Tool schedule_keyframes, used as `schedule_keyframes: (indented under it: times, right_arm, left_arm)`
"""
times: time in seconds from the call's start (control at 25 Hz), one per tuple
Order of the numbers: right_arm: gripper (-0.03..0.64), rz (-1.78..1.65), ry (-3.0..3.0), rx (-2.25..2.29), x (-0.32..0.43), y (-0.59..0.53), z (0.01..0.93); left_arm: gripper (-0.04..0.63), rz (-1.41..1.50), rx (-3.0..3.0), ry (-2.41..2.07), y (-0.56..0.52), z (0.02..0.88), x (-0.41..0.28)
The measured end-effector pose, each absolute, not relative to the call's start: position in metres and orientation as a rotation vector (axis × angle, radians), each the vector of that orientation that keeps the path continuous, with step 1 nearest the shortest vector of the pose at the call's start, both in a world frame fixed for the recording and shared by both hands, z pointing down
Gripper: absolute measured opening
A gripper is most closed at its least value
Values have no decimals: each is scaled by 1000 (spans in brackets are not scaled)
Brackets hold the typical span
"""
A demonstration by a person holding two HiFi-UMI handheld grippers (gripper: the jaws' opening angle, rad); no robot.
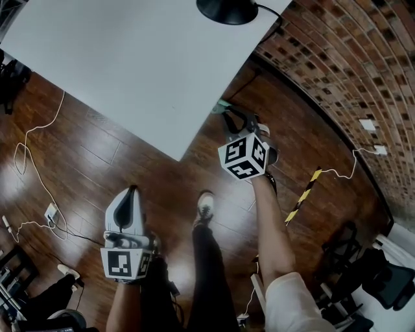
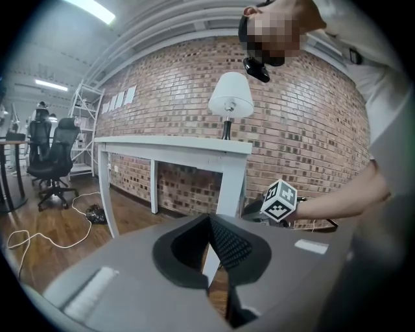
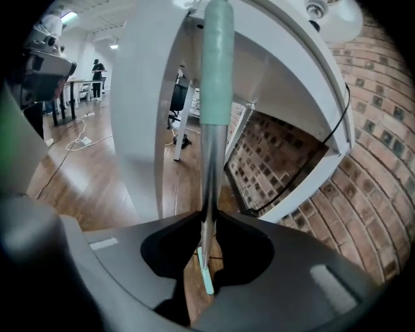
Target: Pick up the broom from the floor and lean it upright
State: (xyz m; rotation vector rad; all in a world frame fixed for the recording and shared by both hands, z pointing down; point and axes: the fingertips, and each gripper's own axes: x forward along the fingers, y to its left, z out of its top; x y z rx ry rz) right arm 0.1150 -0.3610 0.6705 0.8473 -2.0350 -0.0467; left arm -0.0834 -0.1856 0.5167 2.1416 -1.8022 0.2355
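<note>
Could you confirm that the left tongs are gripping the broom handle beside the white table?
Not the left: the right tongs grip the broom handle beside the white table, as the right gripper view shows; the left tongs are empty.

Dark wooden floor [image 1: 84,149] — white cable [image 1: 26,135] looping at left, yellow-black striped strip [image 1: 303,194] at right. White table [image 1: 130,58] — lamp [image 1: 227,10] at its far edge.

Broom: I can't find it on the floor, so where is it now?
In the right gripper view the broom stands on end, clamped in the right claw, beside the table leg.
</note>
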Motion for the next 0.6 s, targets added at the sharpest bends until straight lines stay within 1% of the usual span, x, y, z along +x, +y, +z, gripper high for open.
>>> schedule_keyframes:
  times: [0.28, 0.36, 0.52, 0.6]
  right_arm:
    - [104, -211, -2005, 964, 111, -362, 671]
    - [123, -240, -2027, 942, 108, -361, 674]
    - [182, -296, -2056, 819, 97, -350, 682]
    - [183, -313, -2060, 802, 94, -347, 683]
  left_arm:
    - [2, 264, 2113, -1816, -183, 520, -91]
    - [2, 259, 2112, -1815, -182, 520, -91]
    - [2, 256, 2101, -1818, -181, 522, -94]
    - [2, 245, 2110, -1814, -182, 521, -93]
